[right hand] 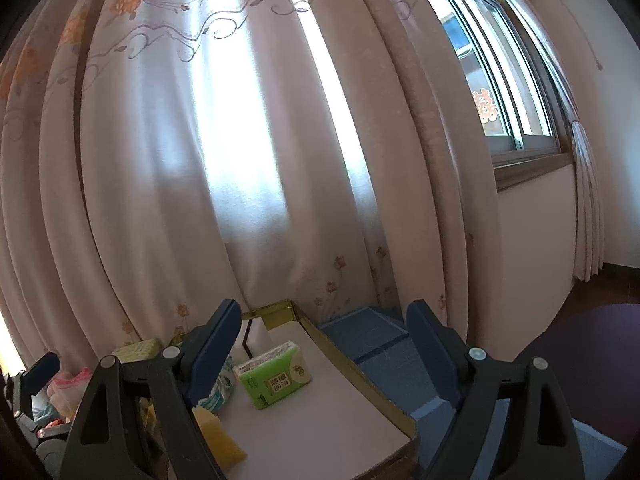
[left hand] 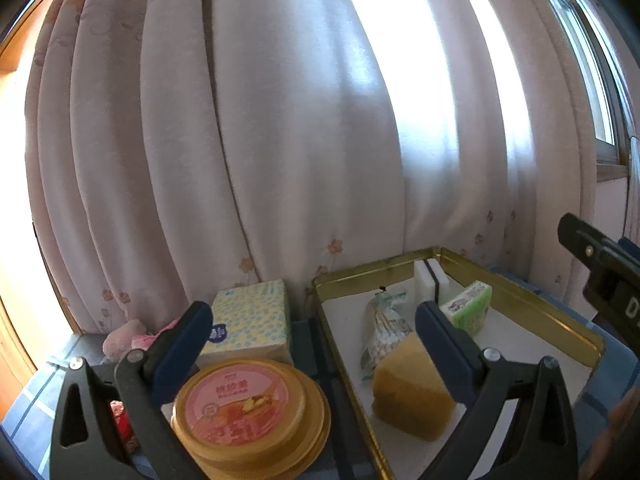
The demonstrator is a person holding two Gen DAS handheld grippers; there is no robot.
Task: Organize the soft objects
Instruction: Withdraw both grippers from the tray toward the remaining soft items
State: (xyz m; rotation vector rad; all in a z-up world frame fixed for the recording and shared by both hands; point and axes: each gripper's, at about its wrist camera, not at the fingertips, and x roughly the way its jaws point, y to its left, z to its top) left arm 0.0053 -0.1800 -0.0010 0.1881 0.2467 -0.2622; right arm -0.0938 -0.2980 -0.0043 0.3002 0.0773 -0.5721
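A gold tin tray [left hand: 516,300] with a white lining holds a yellow sponge [left hand: 408,392], a bag of cotton swabs [left hand: 384,328], a green tissue pack [left hand: 468,306] and a white block [left hand: 430,284]. My left gripper [left hand: 312,312] hovers open over the tray's left rim, its right finger in front of the sponge, with nothing gripped. My right gripper [right hand: 322,312] is open above the tray [right hand: 360,376], with the green tissue pack [right hand: 274,378] lying below and between its fingers, untouched. The sponge [right hand: 218,436] and swab bag [right hand: 218,390] sit partly behind its left finger.
Left of the tray are a yellow-and-blue tissue pack [left hand: 248,324], a round orange lidded tub [left hand: 248,408] and a pink plush item [left hand: 124,340]. A blue checked cloth covers the table. A curtain [left hand: 280,140] hangs close behind. The right gripper's body [left hand: 600,268] shows at the right.
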